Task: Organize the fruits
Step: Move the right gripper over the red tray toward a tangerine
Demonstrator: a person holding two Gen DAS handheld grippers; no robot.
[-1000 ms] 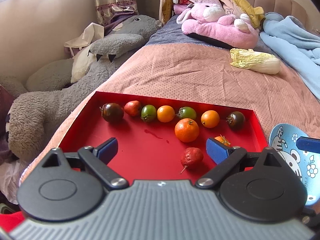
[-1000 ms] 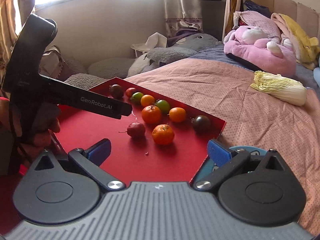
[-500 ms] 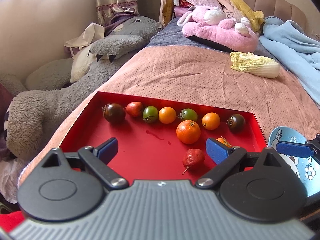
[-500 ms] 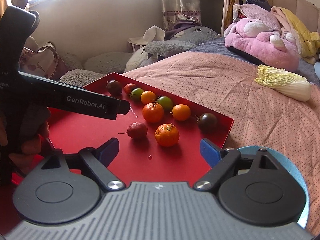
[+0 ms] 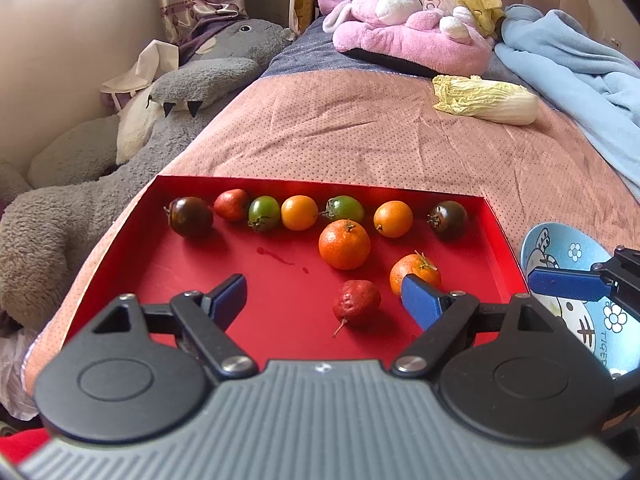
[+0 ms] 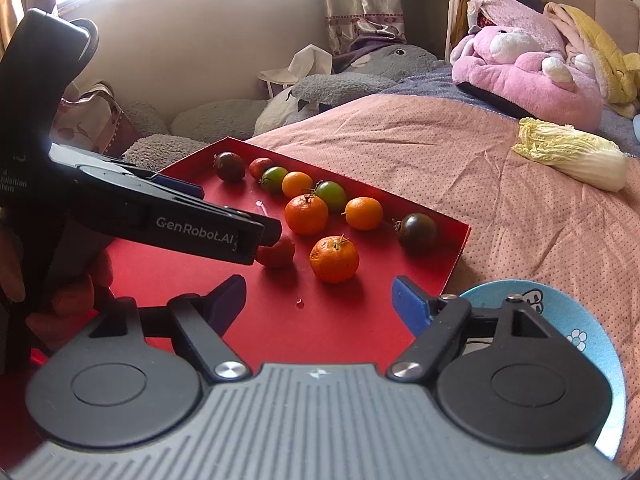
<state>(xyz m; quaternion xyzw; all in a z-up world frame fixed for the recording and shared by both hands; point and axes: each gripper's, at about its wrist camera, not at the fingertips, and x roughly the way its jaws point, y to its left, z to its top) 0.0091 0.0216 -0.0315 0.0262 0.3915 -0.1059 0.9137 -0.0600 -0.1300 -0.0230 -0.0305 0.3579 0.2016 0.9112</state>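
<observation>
A red tray lies on the bed, with several small tomatoes and orange fruits lined along its far wall. Nearer sit two tangerines and a wrinkled red fruit. My left gripper hovers over the tray with its jaws closing. The wrinkled fruit lies between the fingers, untouched by the pads. My right gripper stands at the tray's right corner, jaws also closing over bare tray floor. One right fingertip hangs over a blue cartoon bowl. The left gripper's body partly hides the wrinkled fruit.
A napa cabbage lies on the pink bedcover beyond the tray. A pink plush and a blue blanket fill the bed's far end. A big grey plush lies along the left side.
Both grippers' jaws have narrowed. The right finger has slid further over the bowl in the left wrist view. The left gripper now covers part of the wrinkled fruit in the right wrist view.
</observation>
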